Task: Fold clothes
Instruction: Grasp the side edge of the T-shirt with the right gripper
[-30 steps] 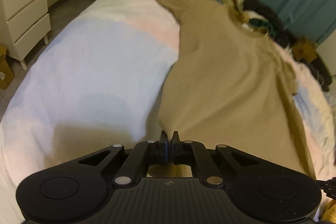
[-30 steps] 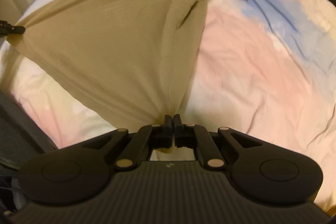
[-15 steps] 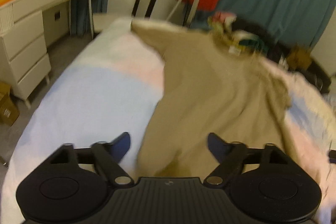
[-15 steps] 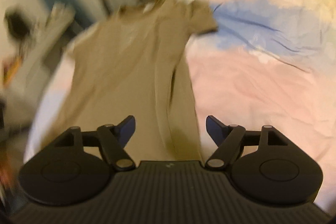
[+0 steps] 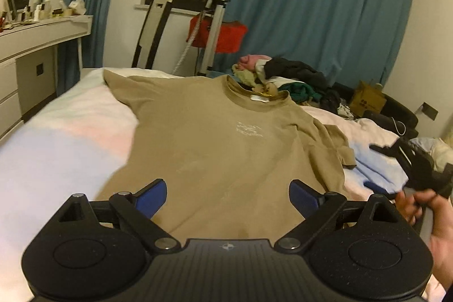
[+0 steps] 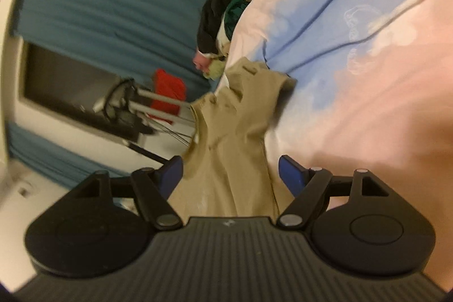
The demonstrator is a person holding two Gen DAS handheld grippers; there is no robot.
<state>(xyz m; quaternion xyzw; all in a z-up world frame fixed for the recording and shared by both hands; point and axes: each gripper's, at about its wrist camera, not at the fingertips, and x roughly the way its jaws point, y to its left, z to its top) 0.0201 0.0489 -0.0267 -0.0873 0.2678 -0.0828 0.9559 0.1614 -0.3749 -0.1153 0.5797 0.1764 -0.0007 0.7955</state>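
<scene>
Left wrist view: tan T-shirt [image 5: 226, 149] lies spread face-up on the bed [image 5: 65, 137], no fold visible. Your left claw [image 5: 228, 196] and right claw [image 6: 230, 171] both gape, empty. All folds remain.

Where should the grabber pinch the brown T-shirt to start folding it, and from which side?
Probably the sleeve on the shirt's left edge. The tan T-shirt lies flat, chest up, on the bed, collar away from the open left gripper. That sleeve sticks out over bare sheet, so coming from the left, low and sideways, lets the fingers catch it and carry it across. The other sleeve is crumpled.
</scene>
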